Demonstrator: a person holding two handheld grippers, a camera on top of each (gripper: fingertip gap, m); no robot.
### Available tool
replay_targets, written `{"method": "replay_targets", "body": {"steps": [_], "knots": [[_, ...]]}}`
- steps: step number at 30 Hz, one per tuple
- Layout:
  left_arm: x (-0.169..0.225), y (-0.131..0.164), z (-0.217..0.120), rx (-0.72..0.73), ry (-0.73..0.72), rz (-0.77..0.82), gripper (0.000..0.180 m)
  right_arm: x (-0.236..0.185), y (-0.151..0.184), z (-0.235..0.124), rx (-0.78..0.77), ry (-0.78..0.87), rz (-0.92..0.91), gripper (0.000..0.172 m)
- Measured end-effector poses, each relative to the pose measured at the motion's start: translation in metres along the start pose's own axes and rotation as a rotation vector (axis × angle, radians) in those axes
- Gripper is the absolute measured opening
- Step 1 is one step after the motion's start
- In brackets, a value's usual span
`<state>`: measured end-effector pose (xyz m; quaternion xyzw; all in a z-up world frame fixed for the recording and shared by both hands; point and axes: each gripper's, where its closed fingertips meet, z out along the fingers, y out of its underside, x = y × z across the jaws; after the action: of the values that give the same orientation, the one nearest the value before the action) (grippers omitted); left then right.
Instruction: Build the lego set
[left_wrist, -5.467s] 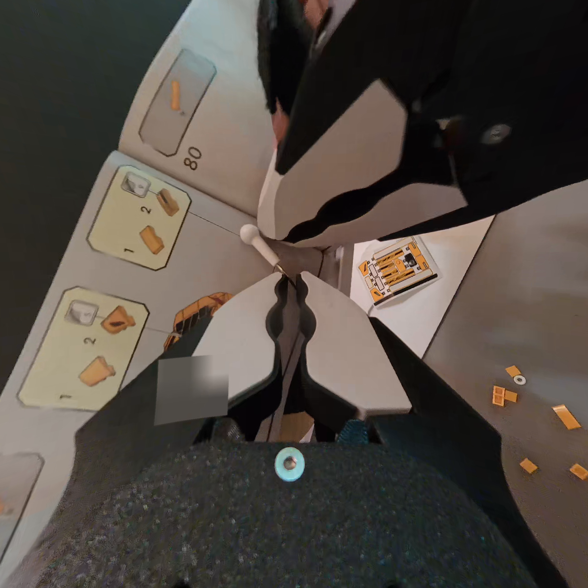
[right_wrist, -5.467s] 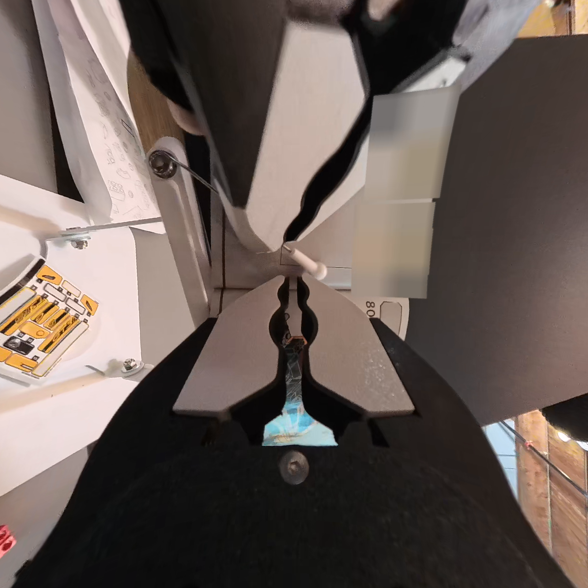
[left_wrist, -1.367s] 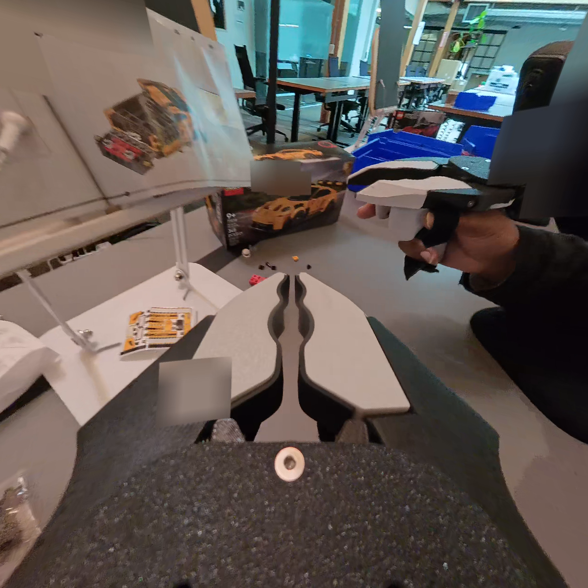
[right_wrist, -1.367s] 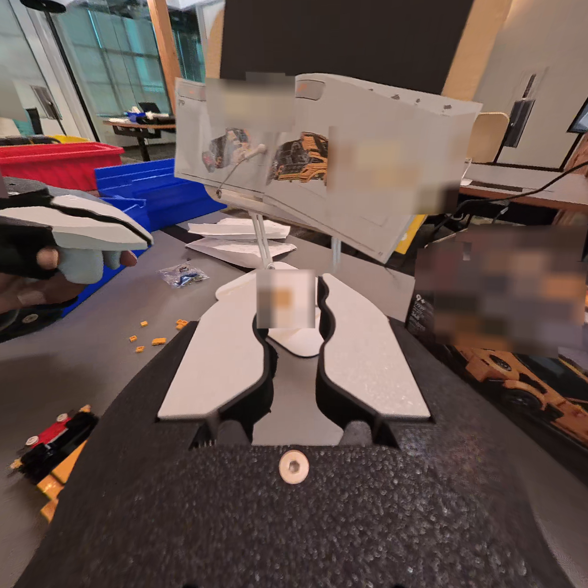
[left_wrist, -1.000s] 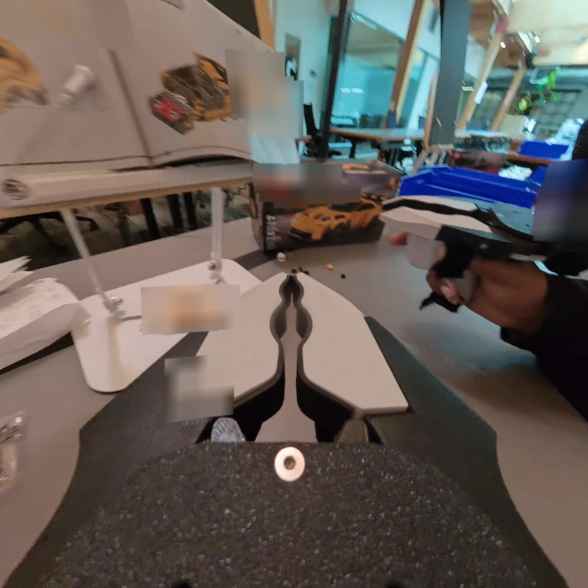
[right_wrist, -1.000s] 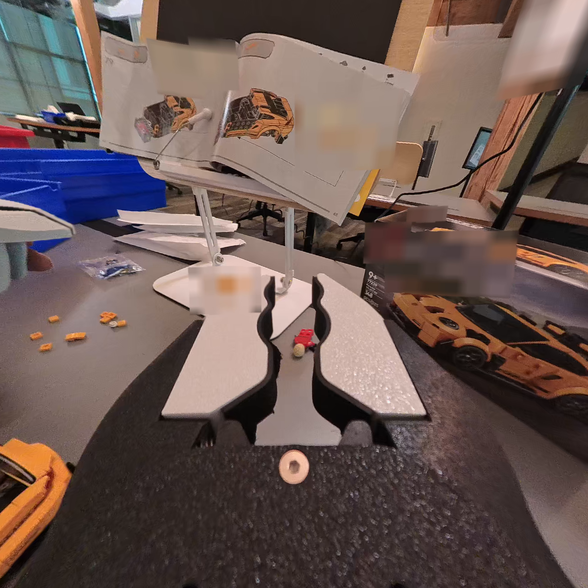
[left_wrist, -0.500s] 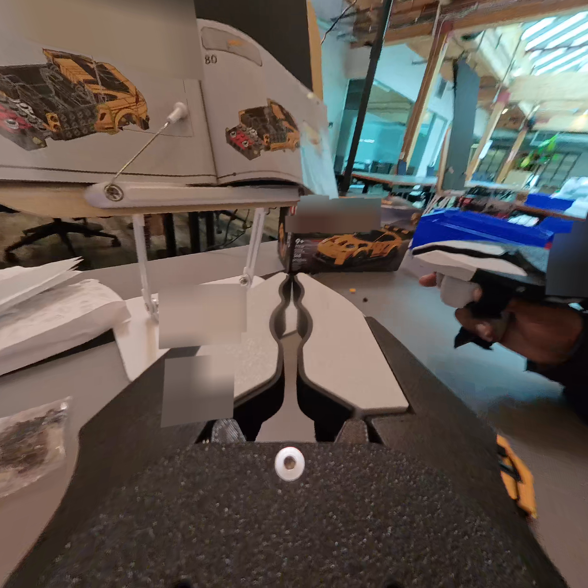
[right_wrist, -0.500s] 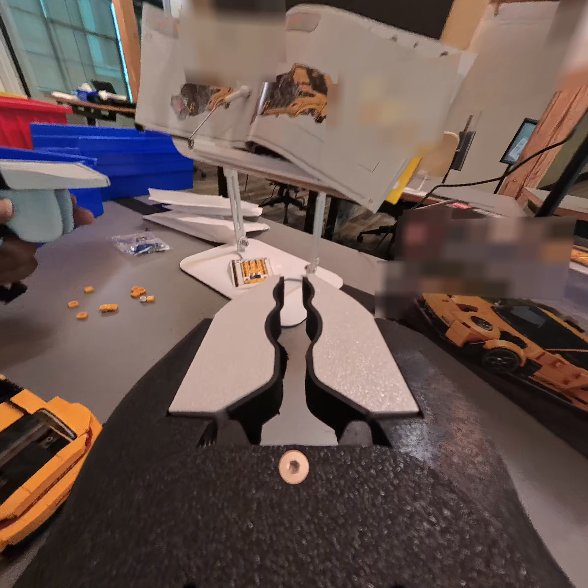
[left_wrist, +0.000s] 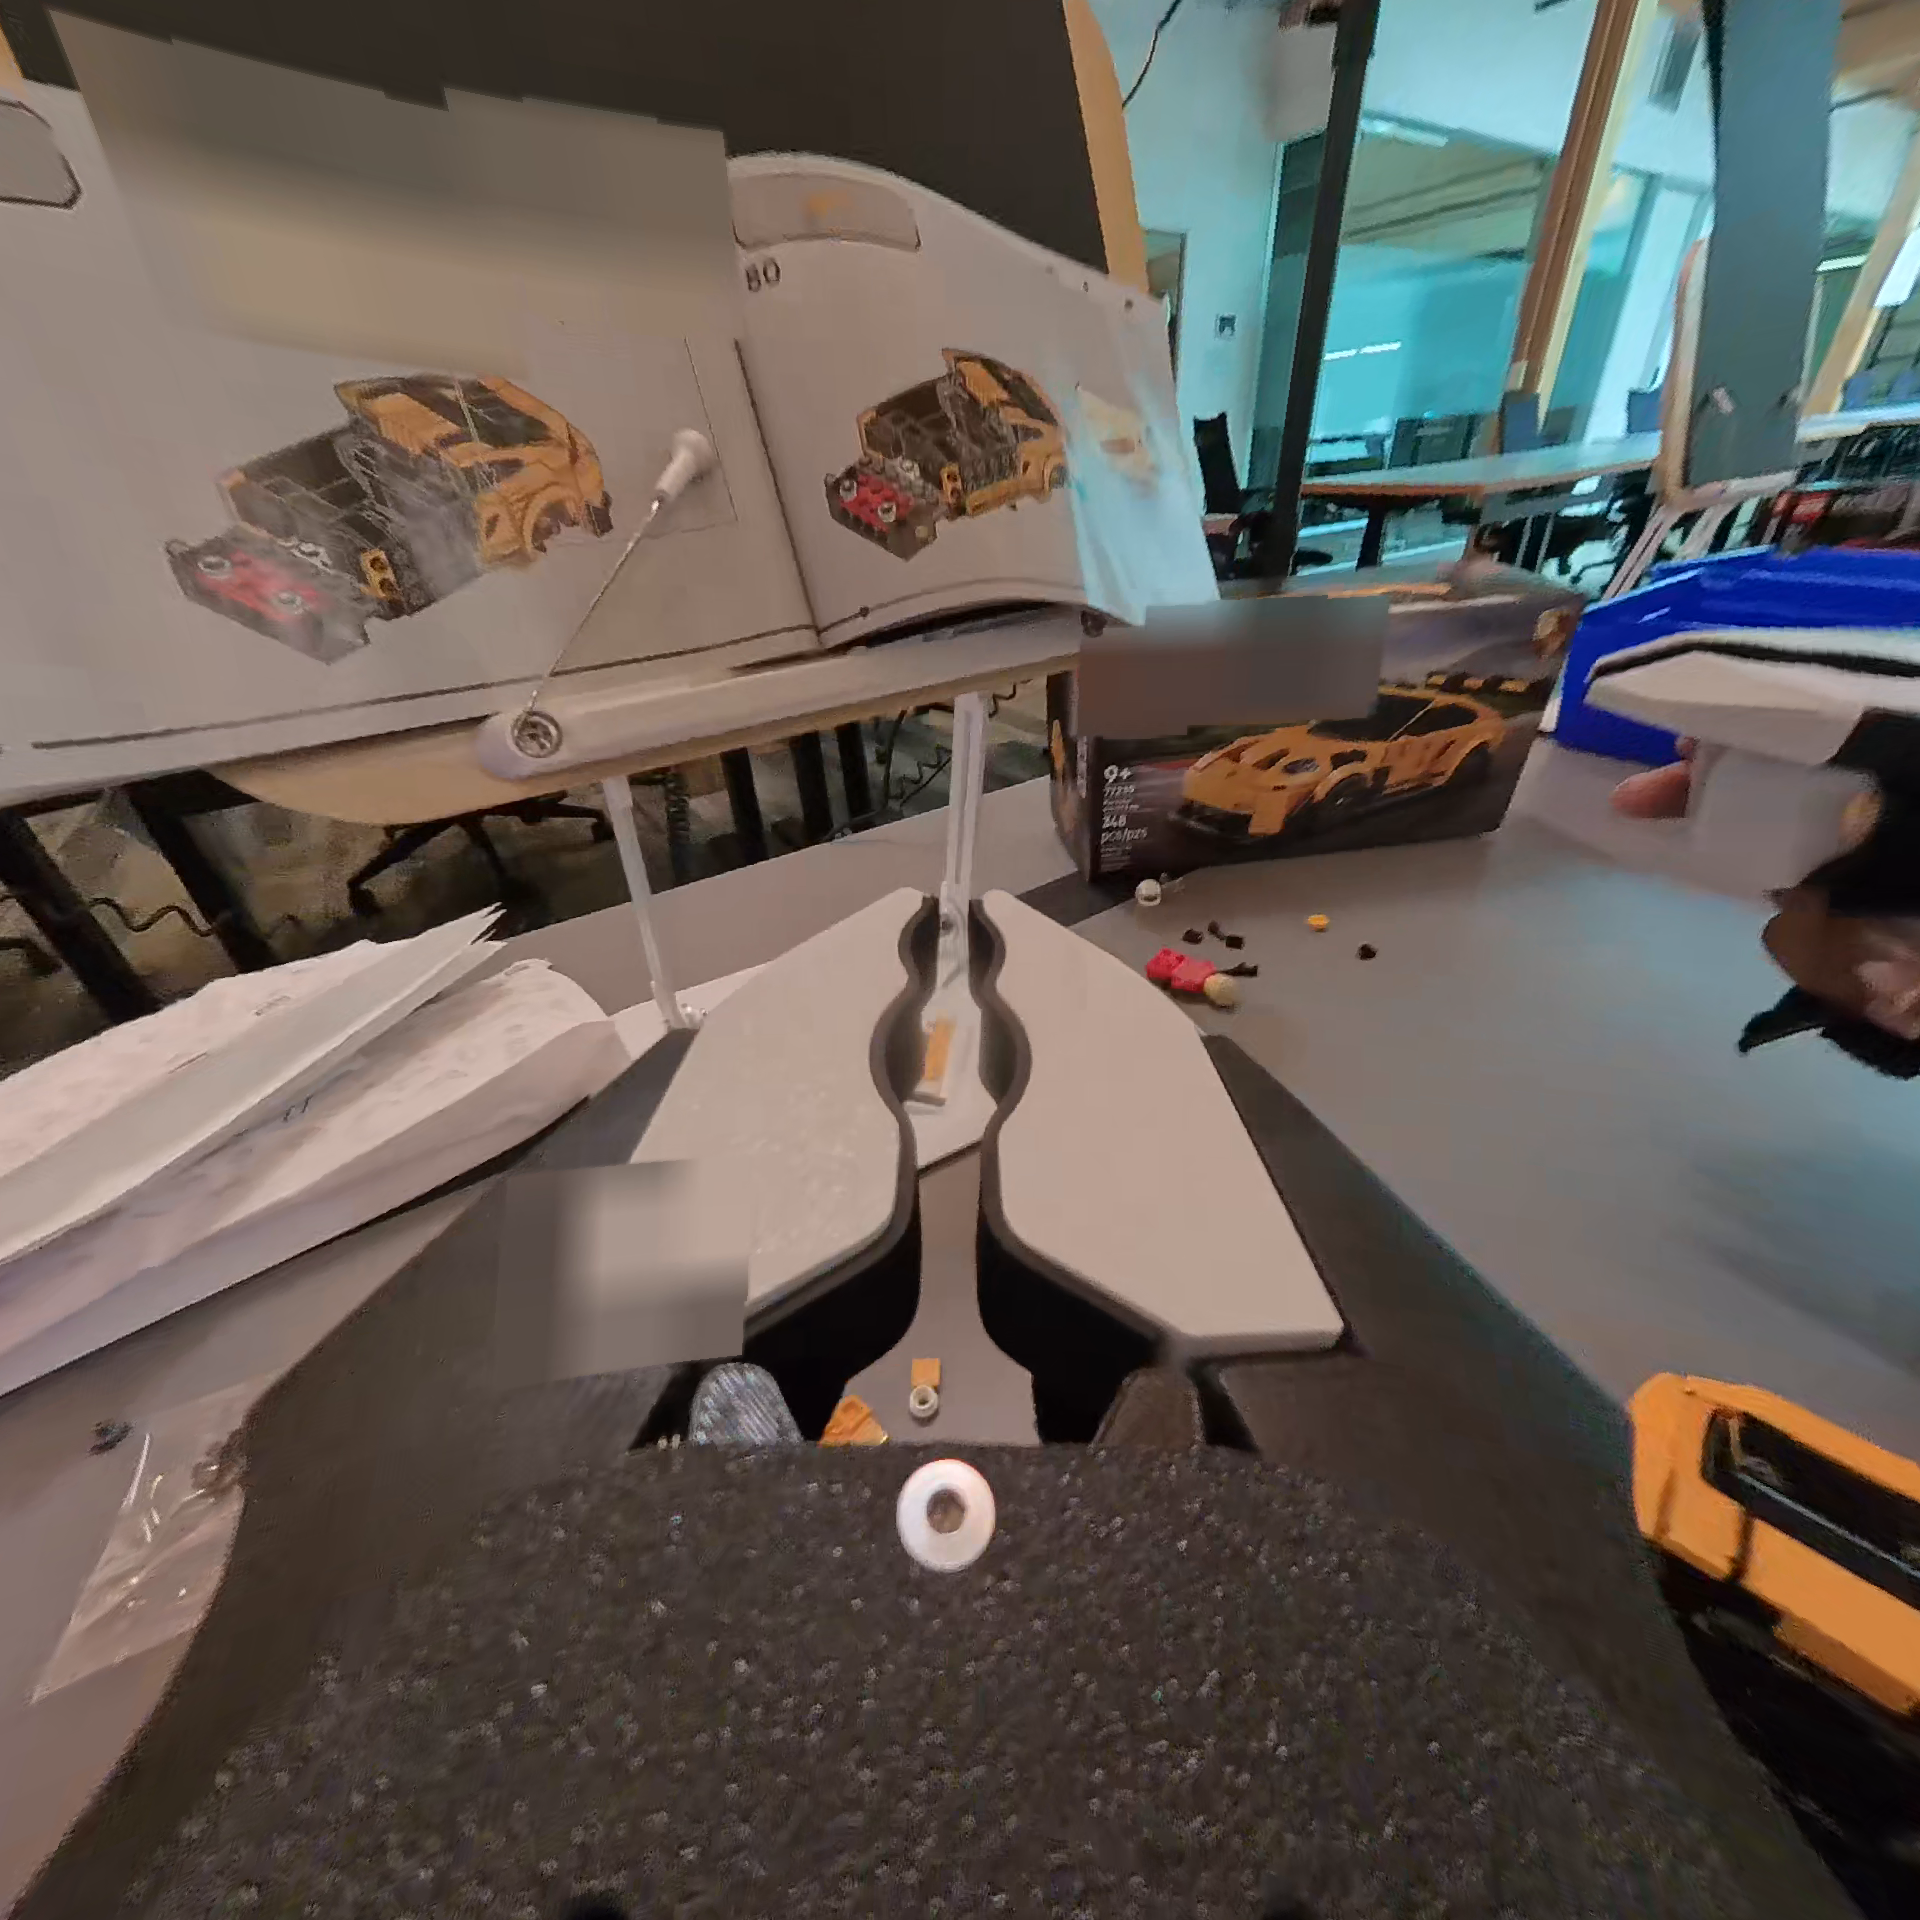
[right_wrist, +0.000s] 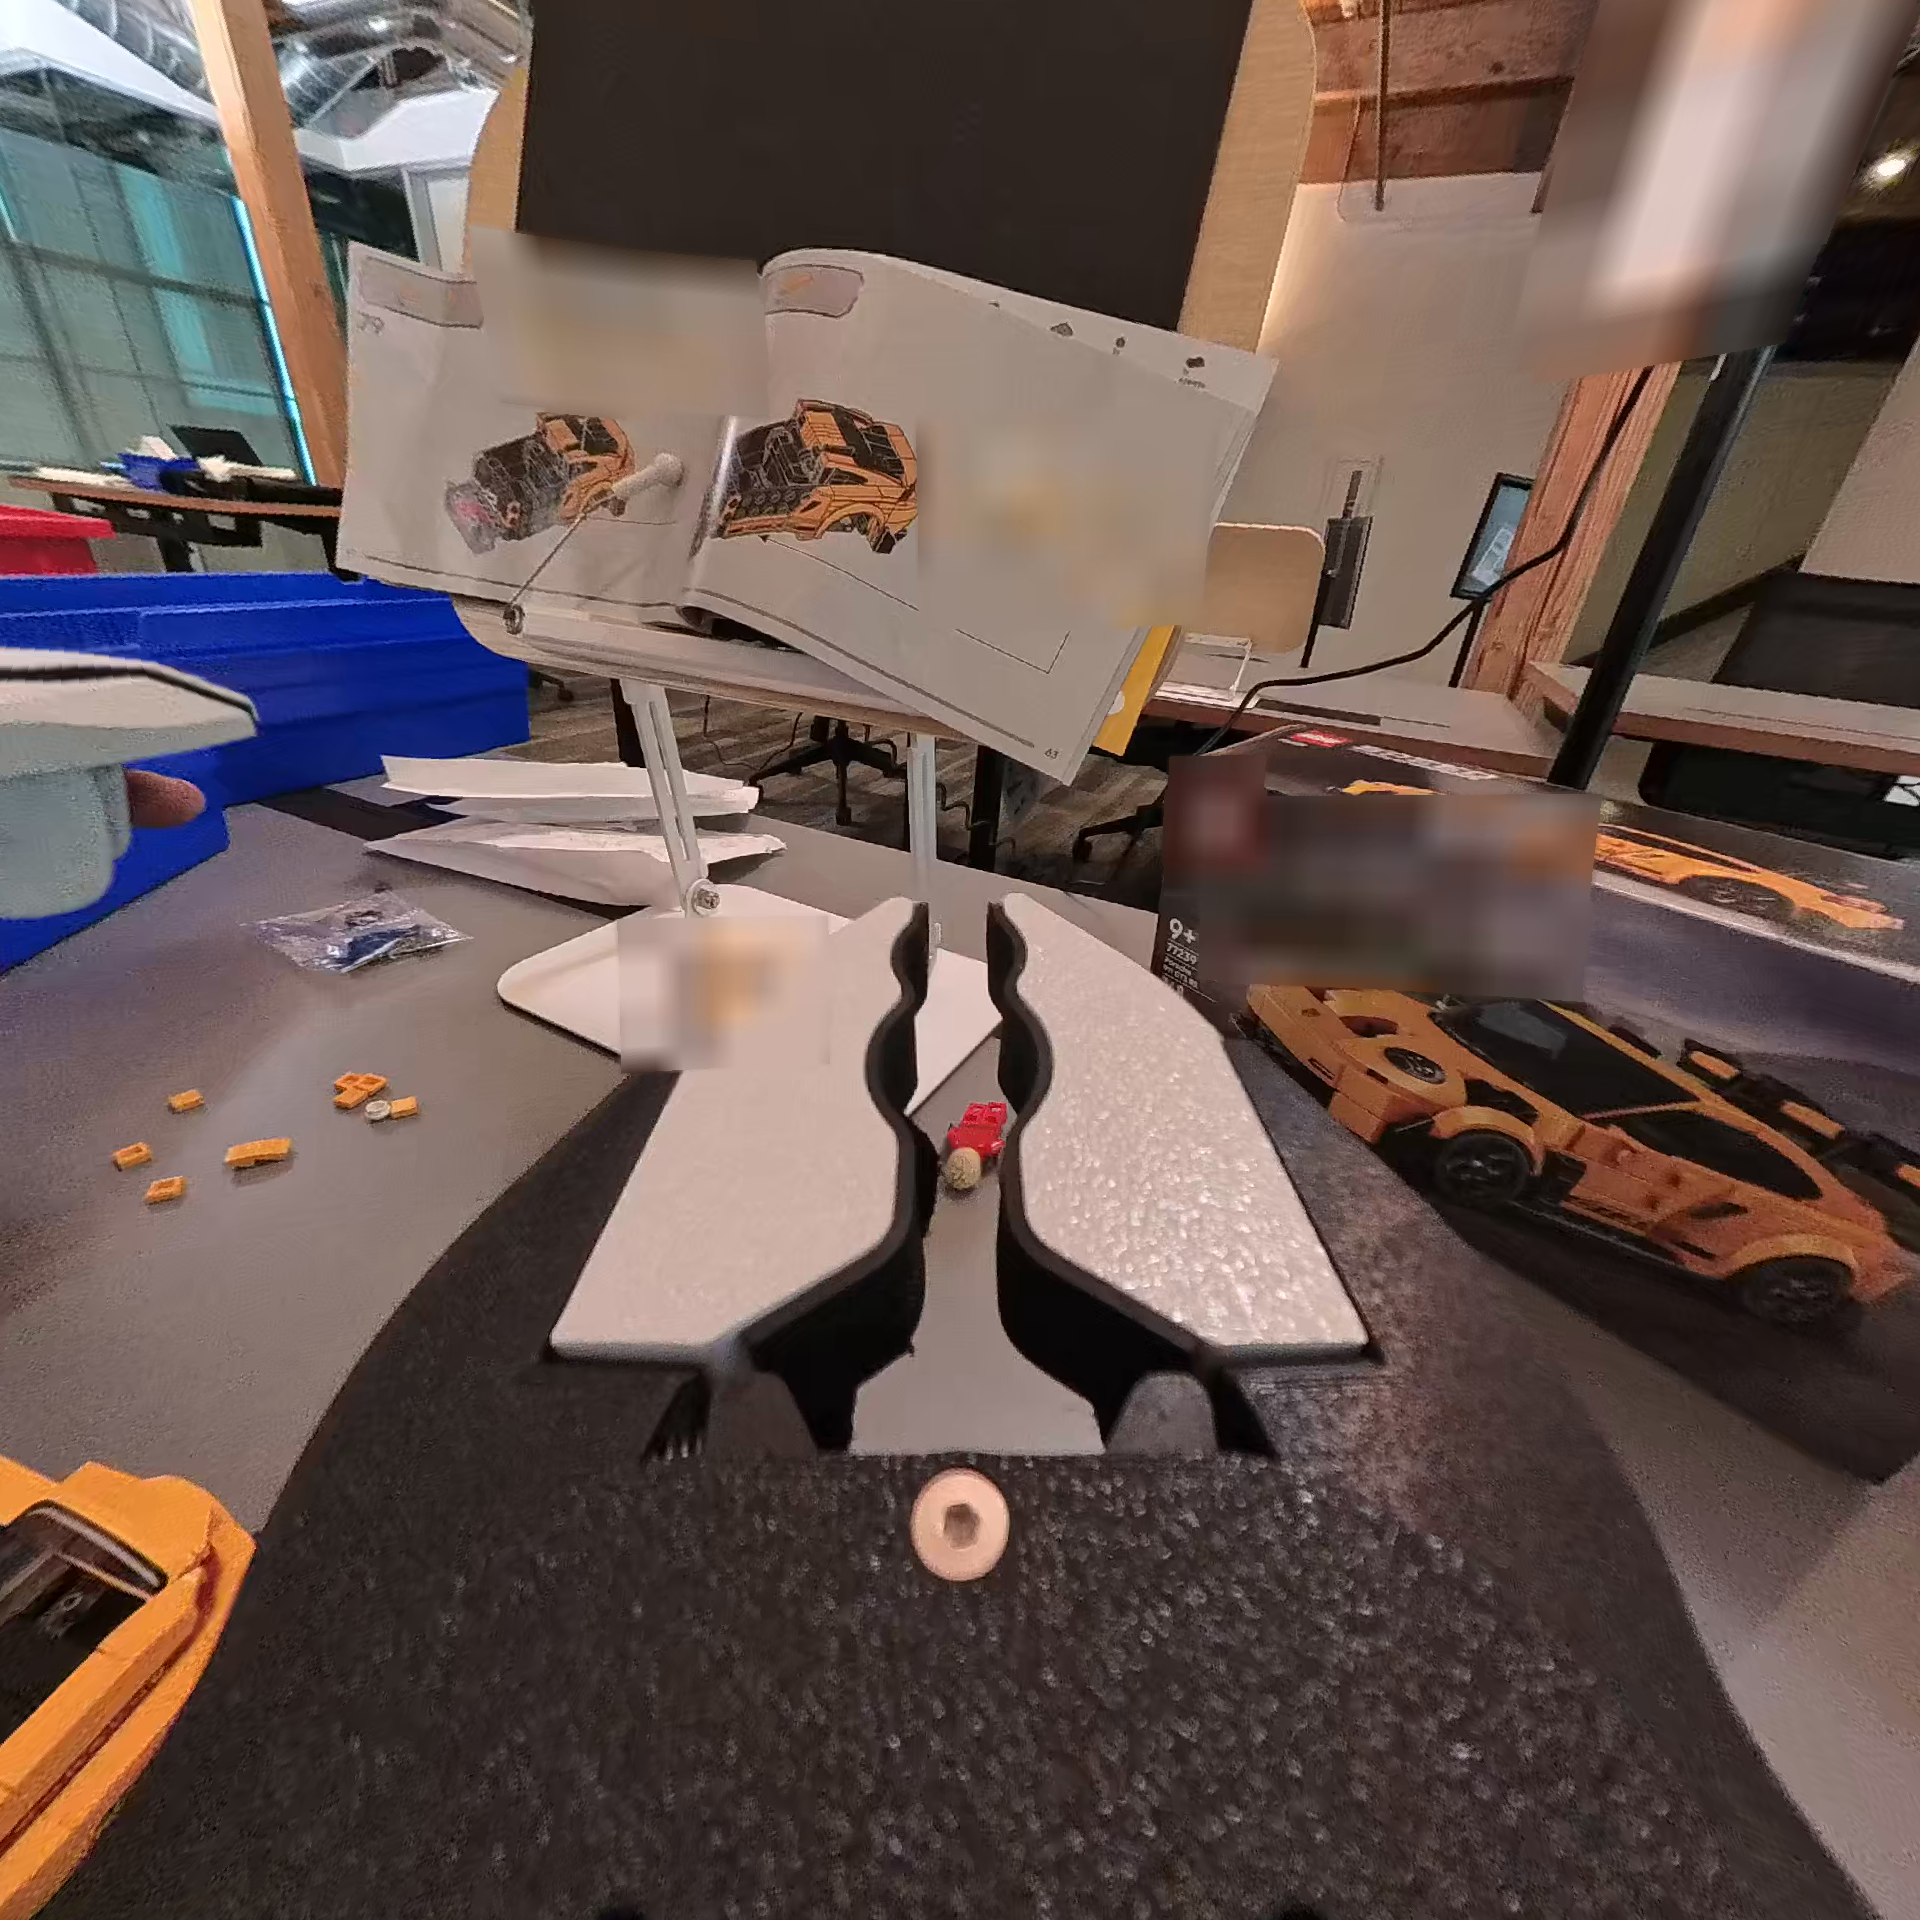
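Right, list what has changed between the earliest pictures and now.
Both grippers drew back from the instruction booklet, where their tips had met close at the white-tipped page-holder wire, to low over the grey table. The left gripper now stands slightly apart, holding nothing; the right gripper is a little open and bare. Unchanged: the booklet lies open on its white stand.

small printed figures stood on the dark car box (left_wrist: 1299, 800) (near its left corner), and page numbers on the open booklet (left_wrist: 935, 312); wording withheld.
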<state>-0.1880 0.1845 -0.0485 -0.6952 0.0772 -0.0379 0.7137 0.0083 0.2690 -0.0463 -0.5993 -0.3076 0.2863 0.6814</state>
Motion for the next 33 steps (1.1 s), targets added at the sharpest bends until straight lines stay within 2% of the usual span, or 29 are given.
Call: {"method": "replay_targets", "body": {"steps": [7,14,19,23,26,33], "knots": [[0.009,0.028,0.003,-0.084,0.051,-0.057,0.0,-0.002,0.005,0.002,-0.018,-0.007,-0.005,0.009],[0.004,0.035,0.001,-0.092,0.065,-0.106,0.0,-0.004,0.008,0.003,-0.03,-0.018,0.011,0.009],[0.013,0.044,0.0,-0.11,0.116,-0.216,0.001,-0.005,0.015,0.004,-0.056,-0.041,0.077,0.009],[0.009,0.039,0.001,-0.085,0.108,-0.22,0.0,-0.004,0.015,0.006,-0.065,-0.041,0.066,0.009],[0.005,0.037,0.002,-0.071,0.078,-0.158,0.0,-0.002,0.011,0.005,-0.046,-0.025,0.056,0.01],[-0.026,-0.007,-0.01,0.038,-0.131,-0.038,0.0,0.007,-0.004,-0.002,0.019,0.038,0.024,0.009]]}}
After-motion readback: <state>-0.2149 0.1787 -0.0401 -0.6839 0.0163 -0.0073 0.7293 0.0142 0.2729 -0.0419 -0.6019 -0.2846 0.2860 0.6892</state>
